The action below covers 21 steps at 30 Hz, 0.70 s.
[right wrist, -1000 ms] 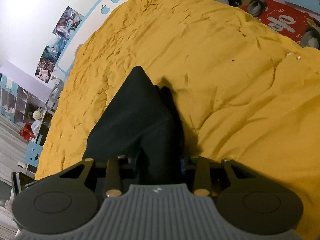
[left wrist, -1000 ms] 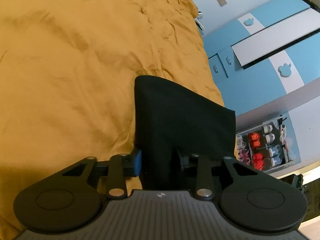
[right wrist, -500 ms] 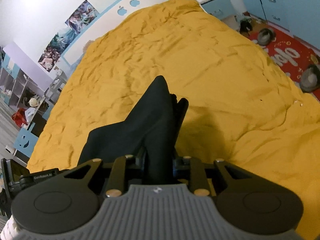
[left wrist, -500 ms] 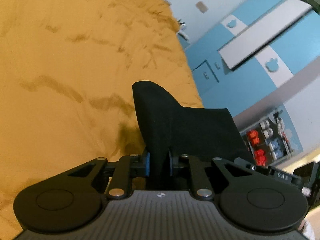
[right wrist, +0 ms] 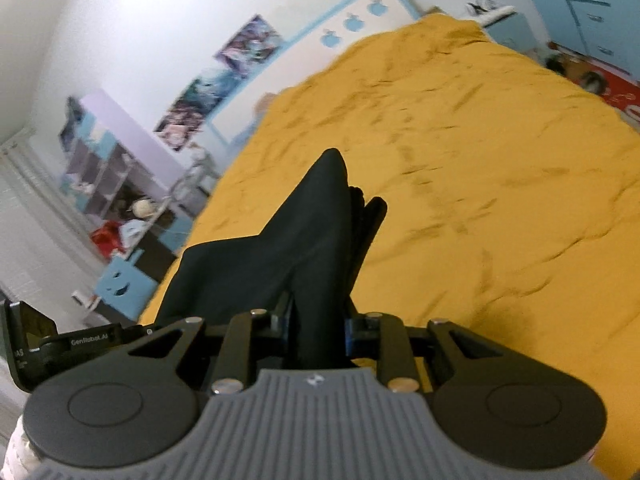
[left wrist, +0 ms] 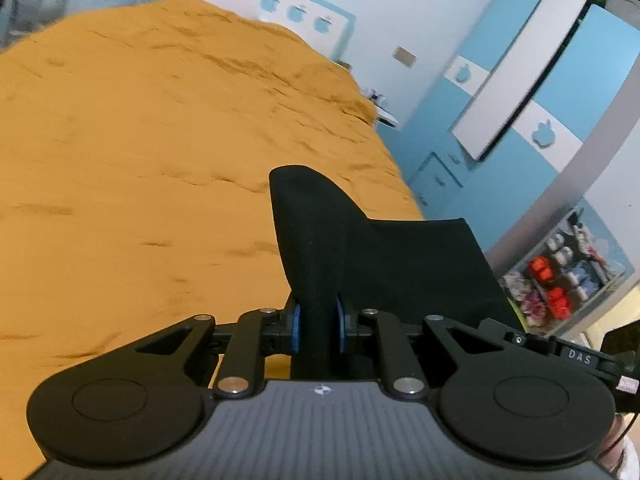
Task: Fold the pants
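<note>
Left gripper pinches a bunched fold of the black pants, blue pads pressed on the cloth; the jaws were just closing onto it. Right gripper likewise clamps a gathered edge of the same pants, having just closed too. Fabric stretches between both grippers, lifted above the orange bedspread, peak at 12 o'clock from each gripper. Blue-and-white wardrobe at 2 o'clock in left view; shelf unit at 10 o'clock in right view. Both views blurred.
</note>
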Tool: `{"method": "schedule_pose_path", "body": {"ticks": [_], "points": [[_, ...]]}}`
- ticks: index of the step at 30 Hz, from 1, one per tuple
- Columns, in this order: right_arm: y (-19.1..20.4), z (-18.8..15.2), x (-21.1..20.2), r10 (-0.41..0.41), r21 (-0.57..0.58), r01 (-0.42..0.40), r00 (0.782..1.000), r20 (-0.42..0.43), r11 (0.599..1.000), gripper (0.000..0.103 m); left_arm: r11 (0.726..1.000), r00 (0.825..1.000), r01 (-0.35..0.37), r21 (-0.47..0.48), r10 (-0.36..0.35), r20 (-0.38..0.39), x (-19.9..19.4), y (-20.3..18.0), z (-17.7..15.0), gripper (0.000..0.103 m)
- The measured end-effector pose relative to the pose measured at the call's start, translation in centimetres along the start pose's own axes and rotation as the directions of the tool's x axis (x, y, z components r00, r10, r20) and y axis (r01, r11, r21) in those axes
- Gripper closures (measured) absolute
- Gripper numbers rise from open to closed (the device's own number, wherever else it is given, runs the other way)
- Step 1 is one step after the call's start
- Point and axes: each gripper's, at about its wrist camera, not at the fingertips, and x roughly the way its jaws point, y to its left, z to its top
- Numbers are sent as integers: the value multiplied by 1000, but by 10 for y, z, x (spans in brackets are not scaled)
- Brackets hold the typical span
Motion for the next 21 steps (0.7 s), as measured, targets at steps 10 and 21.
{"method": "schedule_pose_path", "body": {"ticks": [10,21], "points": [[100,-116,25,156,-6,-157,986,-61,988,84,990,990,-141,5,141,12,-94,65,-27,85],[43,-149,48,30,9,-29,998,-54,1000,84,992,1000,-10,-123,9,-10,-5,126,-79,85]]}}
